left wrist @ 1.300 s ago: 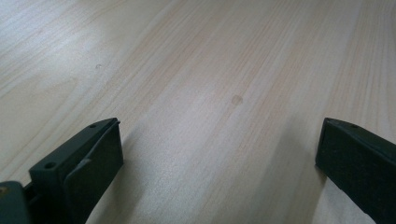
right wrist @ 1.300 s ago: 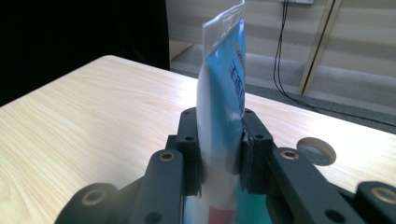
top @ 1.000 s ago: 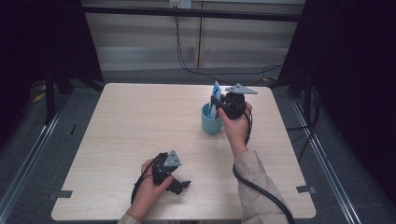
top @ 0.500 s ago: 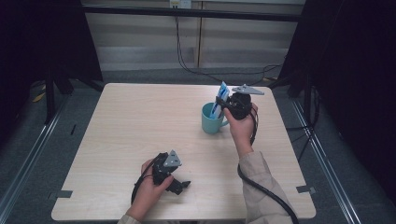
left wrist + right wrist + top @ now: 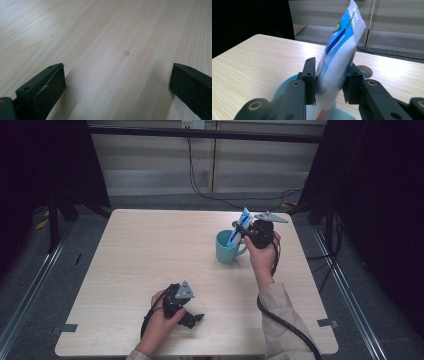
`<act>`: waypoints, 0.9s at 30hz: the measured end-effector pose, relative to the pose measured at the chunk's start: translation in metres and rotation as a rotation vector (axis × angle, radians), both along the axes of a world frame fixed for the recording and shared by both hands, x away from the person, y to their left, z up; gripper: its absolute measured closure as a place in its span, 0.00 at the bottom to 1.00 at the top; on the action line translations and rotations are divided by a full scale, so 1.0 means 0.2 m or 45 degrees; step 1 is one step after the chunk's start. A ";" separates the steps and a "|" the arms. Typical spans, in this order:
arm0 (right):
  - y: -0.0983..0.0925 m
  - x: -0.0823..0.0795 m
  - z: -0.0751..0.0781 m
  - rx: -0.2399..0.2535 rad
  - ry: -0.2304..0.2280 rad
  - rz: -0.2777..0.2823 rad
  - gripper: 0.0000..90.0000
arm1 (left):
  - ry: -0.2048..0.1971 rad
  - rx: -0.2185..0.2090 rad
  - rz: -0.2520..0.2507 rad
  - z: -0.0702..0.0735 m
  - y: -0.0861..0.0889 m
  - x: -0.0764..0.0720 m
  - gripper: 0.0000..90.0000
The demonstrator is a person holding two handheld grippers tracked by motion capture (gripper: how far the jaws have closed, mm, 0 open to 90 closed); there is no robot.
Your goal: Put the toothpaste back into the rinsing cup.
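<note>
A teal mug stands right of the table's middle, and its rim shows blurred below the jaws in the right gripper view. A blue and white packet leans up out of the mug, its lower end inside. My right gripper is above the mug's rim, shut on the packet at mid-height. My left gripper rests in a hand near the table's front edge. Its jaws stand wide open over bare wood.
The light wooden table has dark floor and metal rails around it. A pale ring-shaped object lies on the table just behind the mug. Black cables trail from both grippers toward the front edge.
My right gripper has shifted a little to the right with the packet, which stays leaning in the mug. The left gripper has not moved.
</note>
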State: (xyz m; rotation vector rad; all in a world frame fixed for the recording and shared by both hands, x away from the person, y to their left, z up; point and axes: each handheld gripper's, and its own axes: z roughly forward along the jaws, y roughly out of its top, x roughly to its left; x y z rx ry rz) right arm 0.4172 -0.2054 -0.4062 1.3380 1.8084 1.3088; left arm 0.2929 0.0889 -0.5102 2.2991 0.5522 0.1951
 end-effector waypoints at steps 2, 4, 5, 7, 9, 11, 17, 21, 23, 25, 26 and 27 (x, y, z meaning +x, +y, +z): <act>0.00 0.00 0.00 -0.001 -0.005 0.003 0.75 | 0.000 0.000 0.000 0.00 0.00 0.00 0.00; 0.00 0.00 0.00 -0.011 -0.004 0.001 0.75 | 0.000 -0.001 0.001 0.00 0.00 0.00 0.00; 0.00 0.00 0.00 -0.013 -0.004 0.002 0.74 | 0.001 -0.001 0.001 0.00 0.00 0.00 0.00; 0.00 0.00 0.00 -0.019 -0.006 -0.004 0.74 | 0.001 -0.002 0.001 0.00 0.00 0.00 0.00; 0.00 0.00 0.00 -0.019 -0.005 -0.006 0.74 | 0.001 -0.001 0.001 0.00 0.00 0.00 0.00; 0.00 0.00 0.00 -0.020 -0.008 -0.009 0.74 | 0.001 -0.001 0.001 0.00 0.00 0.00 0.00; 0.00 0.00 0.00 -0.059 -0.019 -0.021 0.71 | 0.001 0.000 0.000 0.00 0.00 0.00 0.00; 0.00 0.00 0.00 -0.074 -0.022 -0.029 0.71 | 0.001 -0.001 0.001 0.00 0.00 0.00 0.00; 0.00 0.00 0.00 -0.082 -0.027 -0.029 0.70 | 0.001 -0.001 0.001 0.00 0.00 0.00 0.00; 0.00 0.00 0.01 -0.083 -0.026 -0.032 0.69 | 0.001 -0.001 0.001 0.00 0.00 0.00 0.00; 0.00 0.00 0.01 -0.089 -0.028 -0.038 0.67 | 0.000 -0.001 0.001 0.00 0.00 0.00 0.00; 0.00 0.00 0.01 -0.097 -0.029 -0.043 0.64 | 0.001 -0.001 0.001 0.00 0.00 0.00 0.00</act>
